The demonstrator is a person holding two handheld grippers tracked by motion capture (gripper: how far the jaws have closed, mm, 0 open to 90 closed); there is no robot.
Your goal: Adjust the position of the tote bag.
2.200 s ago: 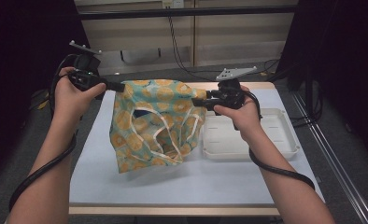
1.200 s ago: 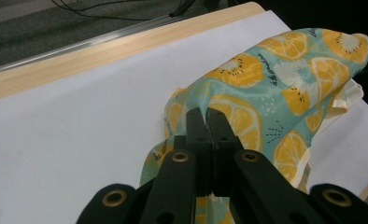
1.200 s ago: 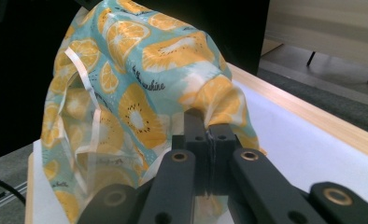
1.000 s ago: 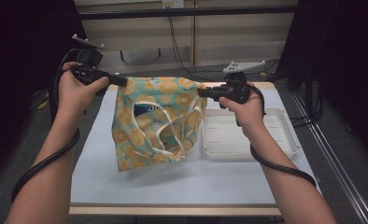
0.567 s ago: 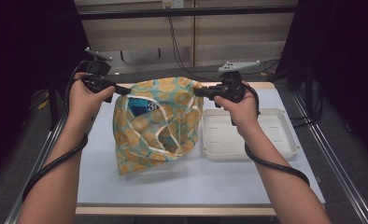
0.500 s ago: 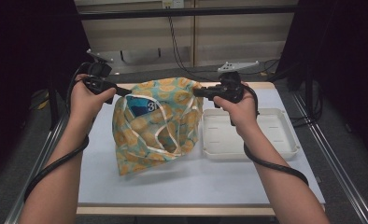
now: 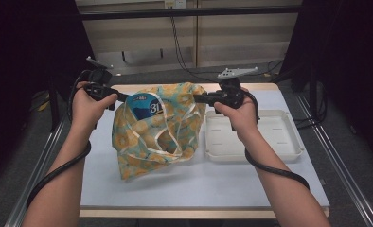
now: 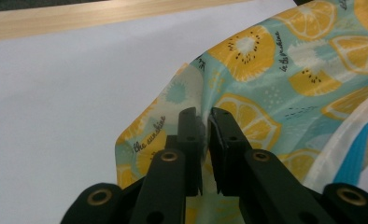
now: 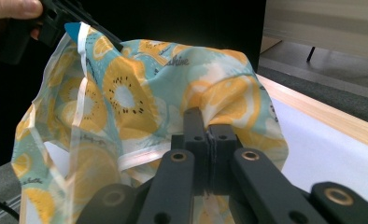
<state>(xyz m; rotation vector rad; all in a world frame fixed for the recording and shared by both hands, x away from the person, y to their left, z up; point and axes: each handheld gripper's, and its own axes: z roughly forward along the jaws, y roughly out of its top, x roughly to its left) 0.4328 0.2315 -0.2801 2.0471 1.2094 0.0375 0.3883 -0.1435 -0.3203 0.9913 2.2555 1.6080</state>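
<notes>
Above the white tabletop (image 7: 199,184), a fruit-print bag (image 7: 156,132) hangs between both grippers. Left gripper (image 8: 205,122), jaws just easing slightly apart, has bag cloth between them; right gripper (image 9: 209,125) is clamped on the bag's opposite edge, beside a white tray (image 7: 274,142).

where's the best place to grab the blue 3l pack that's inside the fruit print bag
Grip the top edge of the blue pack, coming from above through the bag's mouth. That edge pokes out between the rims that the left gripper and right gripper hold apart, while the fruit print bag wraps the rest. A sideways approach would probably meet only cloth. Likely the left gripper's side is closer.
</notes>
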